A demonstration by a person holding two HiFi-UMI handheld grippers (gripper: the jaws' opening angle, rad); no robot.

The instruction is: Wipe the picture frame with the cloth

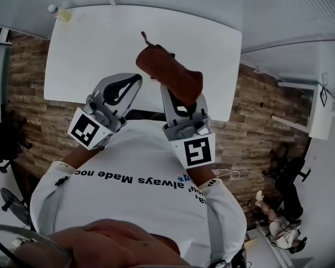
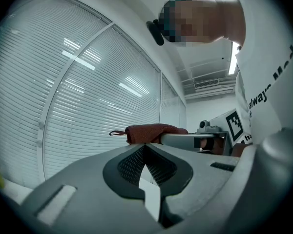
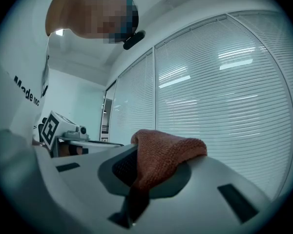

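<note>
Cloth [image 1: 170, 74], rust-red, is pinched in the right tongs [image 1: 177, 99]. Its bulk drapes over their tips, above the white surface [image 1: 89, 49], and a small loop sticks out at its far end. The left tongs [image 1: 135, 80] are pressed together with nothing between them, just beside the right ones. Both sit close to the person's white shirt [image 1: 139, 188].

The cloth [image 1: 170, 71] sits between the right gripper's [image 1: 181, 105] jaws, seemingly above the table [image 1: 100, 49].
</note>
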